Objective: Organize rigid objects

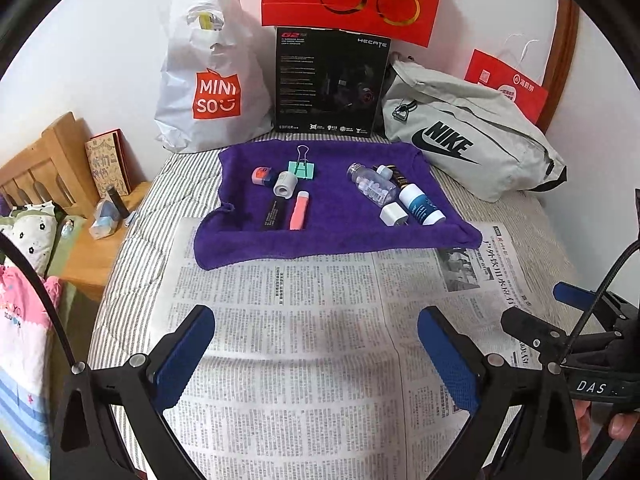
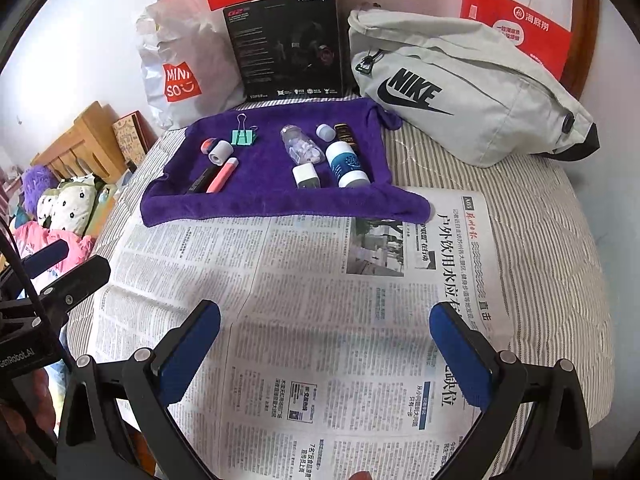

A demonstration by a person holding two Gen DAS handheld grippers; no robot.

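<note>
The left tool (image 1: 316, 332) is spread wide and holds nothing; the right tool (image 2: 325, 326) is equally wide and empty. Both hang above a flat printed newspaper (image 2: 304, 300). Ahead of them a soft purple towel (image 1: 332, 236) carries the small hard objects in two groups. To the left lie a green binder clip (image 1: 302, 168), a grey cylinder (image 1: 285, 186), a pink tube (image 1: 300, 211) and a black tube (image 1: 274, 212). To the right lie a clear pill bottle (image 1: 372, 184), a white-and-blue bottle (image 1: 420, 204) and a white cap (image 1: 394, 214). Everything rests on a striped bed (image 2: 540, 208). Beyond the towel stand a white plastic bag (image 1: 208, 80), a black box (image 1: 332, 80) and a grey fabric bag (image 1: 472, 136).
</note>
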